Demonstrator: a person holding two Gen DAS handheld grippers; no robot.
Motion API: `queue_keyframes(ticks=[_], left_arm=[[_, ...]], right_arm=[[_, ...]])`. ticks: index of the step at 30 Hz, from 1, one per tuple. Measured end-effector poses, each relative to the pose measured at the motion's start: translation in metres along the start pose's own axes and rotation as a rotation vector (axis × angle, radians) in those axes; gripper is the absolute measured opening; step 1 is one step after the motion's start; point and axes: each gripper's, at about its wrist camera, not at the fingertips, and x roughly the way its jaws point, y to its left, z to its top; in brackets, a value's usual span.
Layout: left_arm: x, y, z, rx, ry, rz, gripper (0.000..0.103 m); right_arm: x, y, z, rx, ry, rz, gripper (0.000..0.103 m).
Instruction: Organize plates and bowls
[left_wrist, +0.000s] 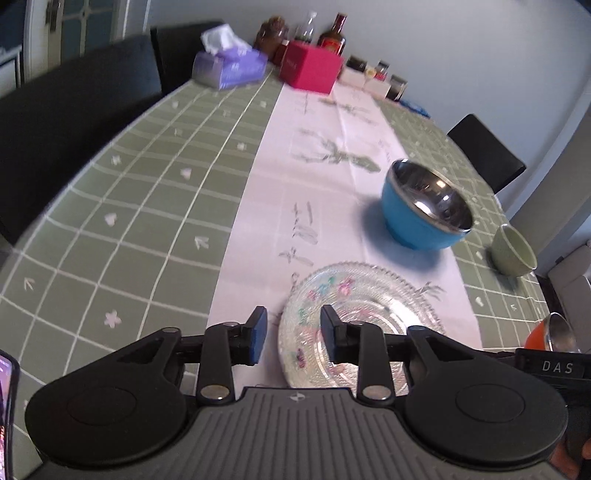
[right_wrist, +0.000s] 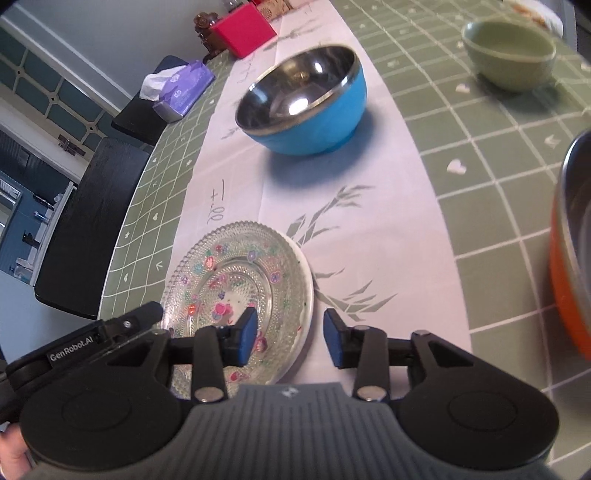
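Plates and bowls sit spread along the near end of the counter (left_wrist: 122, 206), which wears a green grid-patterned cloth with a pale runner (left_wrist: 325, 122) down its middle. A clear glass plate (right_wrist: 240, 280) with small coloured flowers lies flat on the runner, closest to both cameras. Beyond it on the runner stands a blue bowl (right_wrist: 314, 125) with a shiny steel inside, upright and well apart from the plate. A pale green bowl (right_wrist: 509, 55) stands on the green cloth further off to the right, and an orange bowl (right_wrist: 565, 280) with a steel lining shows only in part at the right edge of the right wrist view.

The left hand-held gripper (left_wrist: 293, 332) reaches forward low over the counter, roughly level, its blue-padded fingers apart with nothing between them. Its right finger (left_wrist: 328, 332) hangs over the plate's near-left part, while the left finger sits over the runner just beside the plate's rim; whether either touches is not clear.

The right hand-held gripper (right_wrist: 290, 338) is held in a similar low, forward pose from the plate's right side, its fingers also spread and empty. Its left finger (right_wrist: 247, 334) lies over the plate's near-right part and the other over bare runner, so the rim falls in the gap. The left gripper's black body pokes in at that view's lower left.

At the far end stand a purple tissue box (left_wrist: 229, 66), a pink box (left_wrist: 310, 68) and several bottles (left_wrist: 332, 35). Dark chairs (left_wrist: 74, 122) line the counter's left side.
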Motion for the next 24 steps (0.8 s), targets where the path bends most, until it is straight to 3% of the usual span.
queue_keyframes(ticks=[3, 10, 11, 14, 20, 24], left_arm=[[-0.017, -0.02, -0.008, 0.079, -0.063, -0.054, 0.051], [-0.031, -0.068, -0.023, 0.168, -0.091, -0.191, 0.053], [-0.032, -0.075, -0.024, 0.165, -0.087, -0.218, 0.053], [-0.029, -0.098, -0.026, 0.172, -0.072, -0.289, 0.053], [-0.015, -0.148, -0.028, 0.178, -0.022, -0.407, 0.053], [0.001, -0.181, -0.029, 0.201, 0.014, -0.42, 0.053]], right_arm=[[-0.024, 0.006, -0.002, -0.073, -0.052, -0.019, 0.04], [-0.086, -0.001, -0.002, -0.184, -0.189, -0.096, 0.041], [-0.094, -0.006, -0.002, -0.183, -0.206, -0.108, 0.041], [-0.115, -0.024, 0.0, -0.168, -0.26, -0.168, 0.056], [-0.144, -0.061, 0.004, -0.118, -0.34, -0.315, 0.056], [-0.152, -0.091, 0.007, -0.059, -0.323, -0.377, 0.056]])
